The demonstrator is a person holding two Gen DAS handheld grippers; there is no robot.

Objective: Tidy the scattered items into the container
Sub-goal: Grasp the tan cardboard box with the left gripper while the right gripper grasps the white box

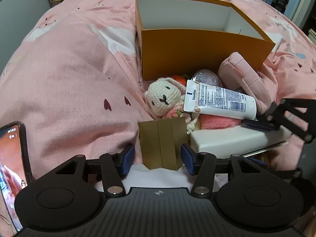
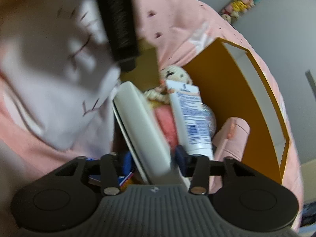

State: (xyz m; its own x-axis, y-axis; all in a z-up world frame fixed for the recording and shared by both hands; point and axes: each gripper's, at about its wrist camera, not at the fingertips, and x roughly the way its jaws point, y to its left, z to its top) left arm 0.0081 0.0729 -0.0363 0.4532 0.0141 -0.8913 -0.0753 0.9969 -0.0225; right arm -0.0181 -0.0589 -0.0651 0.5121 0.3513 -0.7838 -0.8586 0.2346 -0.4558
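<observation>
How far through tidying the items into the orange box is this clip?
Early. Done: nothing shows inside the orange box. In hand: the left gripper straddles a small gold carton, contact unclear; the right gripper brackets a white case, grip unclear. Left: crochet bunny, Vaseline tube, glitter ball and pink pouch lie outside.

The bed cover point(image 1: 79, 63) is pink with white clouds and small dark red marks. The box point(image 1: 197, 53) is orange-gold outside and white inside. The crochet rabbit point(image 1: 164, 96) is cream with black stitched eyes and a pink dress. The tube point(image 1: 219, 100) is white with blue print and a black barcode. The pouch point(image 1: 243, 73) is pale pink. The small carton point(image 1: 163, 144) is dull gold. The gripper pads point(image 1: 128, 156) are dark blue.
</observation>
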